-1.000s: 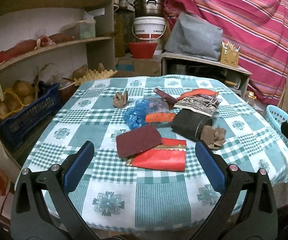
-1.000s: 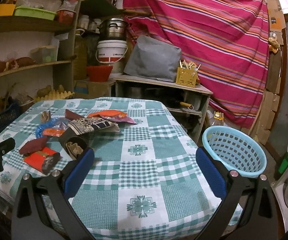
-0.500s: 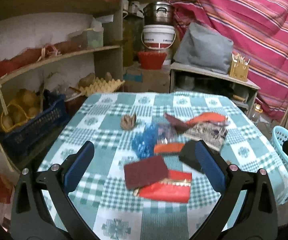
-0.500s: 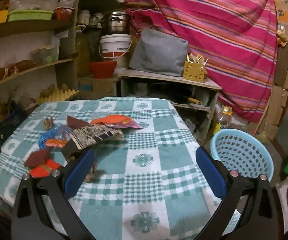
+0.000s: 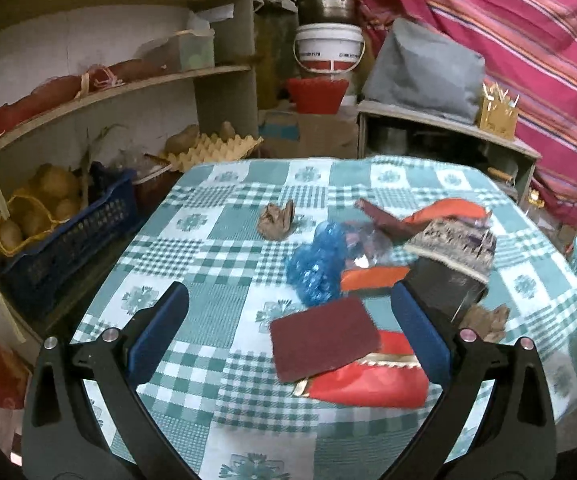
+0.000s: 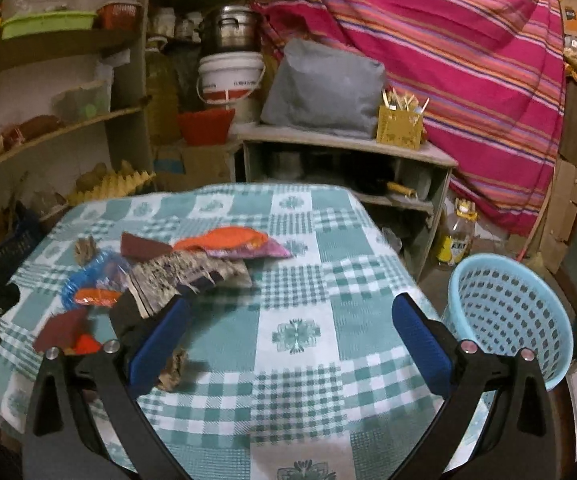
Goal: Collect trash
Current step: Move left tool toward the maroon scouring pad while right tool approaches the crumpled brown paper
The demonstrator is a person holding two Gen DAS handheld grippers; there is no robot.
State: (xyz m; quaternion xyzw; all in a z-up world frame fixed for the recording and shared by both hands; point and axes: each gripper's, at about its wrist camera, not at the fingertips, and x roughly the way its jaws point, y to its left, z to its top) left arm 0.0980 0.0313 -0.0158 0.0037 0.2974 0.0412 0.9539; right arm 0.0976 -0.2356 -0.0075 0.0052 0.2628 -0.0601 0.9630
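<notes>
Checked tablecloth [image 5: 216, 264] | left gripper [image 5: 288, 334] spread, empty | right gripper [image 6: 292, 338] spread, empty

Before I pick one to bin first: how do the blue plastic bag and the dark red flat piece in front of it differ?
The blue plastic bag is crumpled, glossy and see-through; the dark red flat piece is matte, opaque and a neat rectangle. The bag sits bunched on the tablecloth; the flat piece lies tilted, overlapping a red packet. Both lie on the table, untouched.

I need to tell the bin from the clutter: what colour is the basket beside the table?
Light blue, with a perforated wall: the basket shows best in the right wrist view.
</notes>
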